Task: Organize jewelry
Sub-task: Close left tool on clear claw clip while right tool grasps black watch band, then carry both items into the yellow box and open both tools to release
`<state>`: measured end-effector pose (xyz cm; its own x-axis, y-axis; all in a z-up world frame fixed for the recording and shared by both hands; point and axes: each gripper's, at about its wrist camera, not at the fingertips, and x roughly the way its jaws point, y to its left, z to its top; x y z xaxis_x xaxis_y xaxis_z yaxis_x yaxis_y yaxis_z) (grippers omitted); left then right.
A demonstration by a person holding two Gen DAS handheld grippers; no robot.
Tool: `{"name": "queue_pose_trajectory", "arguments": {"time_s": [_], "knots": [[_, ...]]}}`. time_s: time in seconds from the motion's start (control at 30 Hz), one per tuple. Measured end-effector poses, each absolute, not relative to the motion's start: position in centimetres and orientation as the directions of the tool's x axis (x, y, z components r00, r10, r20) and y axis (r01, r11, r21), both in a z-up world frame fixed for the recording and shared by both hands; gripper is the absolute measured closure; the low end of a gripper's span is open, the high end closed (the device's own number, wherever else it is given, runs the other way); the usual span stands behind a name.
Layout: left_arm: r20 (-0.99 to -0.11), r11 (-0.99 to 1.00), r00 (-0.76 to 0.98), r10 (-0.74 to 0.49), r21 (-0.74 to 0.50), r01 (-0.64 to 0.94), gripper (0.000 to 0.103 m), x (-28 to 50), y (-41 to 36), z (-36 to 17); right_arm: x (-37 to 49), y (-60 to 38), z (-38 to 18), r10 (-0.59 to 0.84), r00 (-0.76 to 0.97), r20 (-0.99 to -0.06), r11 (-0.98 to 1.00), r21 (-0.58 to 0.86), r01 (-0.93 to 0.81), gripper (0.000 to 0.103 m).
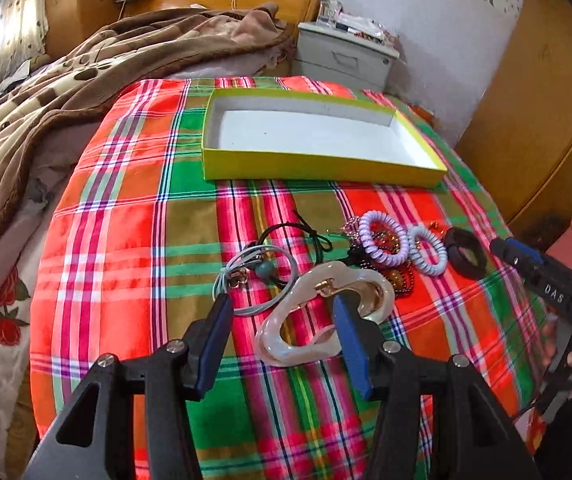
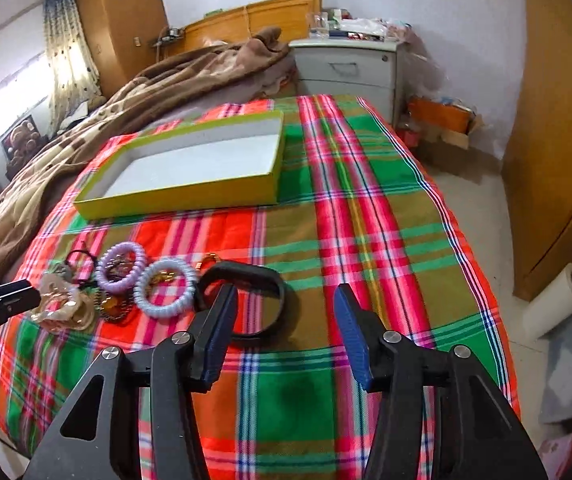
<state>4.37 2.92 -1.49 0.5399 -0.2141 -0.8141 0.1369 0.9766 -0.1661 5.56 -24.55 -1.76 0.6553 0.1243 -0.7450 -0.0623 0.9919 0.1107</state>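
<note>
An empty yellow box (image 1: 318, 166) (image 2: 189, 194) with a white inside lies on the plaid cloth. In front of it is a pile of jewelry: a pearly hair clip (image 1: 286, 344) (image 2: 59, 306), grey and black hair ties (image 1: 253, 276), a purple coil tie (image 1: 382, 242) (image 2: 121, 266), a pale blue coil tie (image 1: 428, 256) (image 2: 165, 288), beads, and a black band (image 1: 466, 252) (image 2: 241, 300). My left gripper (image 1: 281, 312) is open, its jaws either side of the hair clip's near part. My right gripper (image 2: 283, 304) (image 1: 526, 260) is open just above the black band.
The plaid cloth (image 2: 366, 240) covers the bed's end. A brown blanket (image 1: 45, 112) lies to the left. A white nightstand (image 2: 346, 68) stands behind the bed. A wooden wardrobe (image 2: 558, 160) and floor clutter are on the right.
</note>
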Motion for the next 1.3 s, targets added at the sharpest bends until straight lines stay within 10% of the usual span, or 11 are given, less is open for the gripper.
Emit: {"name": "queue_pose_trajectory", "arguments": {"time_s": [0.57,0.83,1.3], "knots": [[-0.868,0.977,0.477,-0.138,-0.04,0.21,0.06,5.0,0.8,-2.4,7.8,-24.0,-3.9,0.155,0.57,-0.807,0.987,0.103,-0.124,0.052],[-0.875,0.963,0.453,-0.17,-0.05,0.266,0.075,4.8,-0.4,-2.4,7.7,-24.0,-3.9,0.173,0.57,-0.804,0.984,0.119,-0.13,0.087],[-0.862,0.969,0.462,-0.21,-0.12,0.217,0.085,4.7,0.3,-2.4,7.2,-24.4,-3.3,0.187,0.596,-0.781,0.982,0.143,-0.121,0.097]]}}
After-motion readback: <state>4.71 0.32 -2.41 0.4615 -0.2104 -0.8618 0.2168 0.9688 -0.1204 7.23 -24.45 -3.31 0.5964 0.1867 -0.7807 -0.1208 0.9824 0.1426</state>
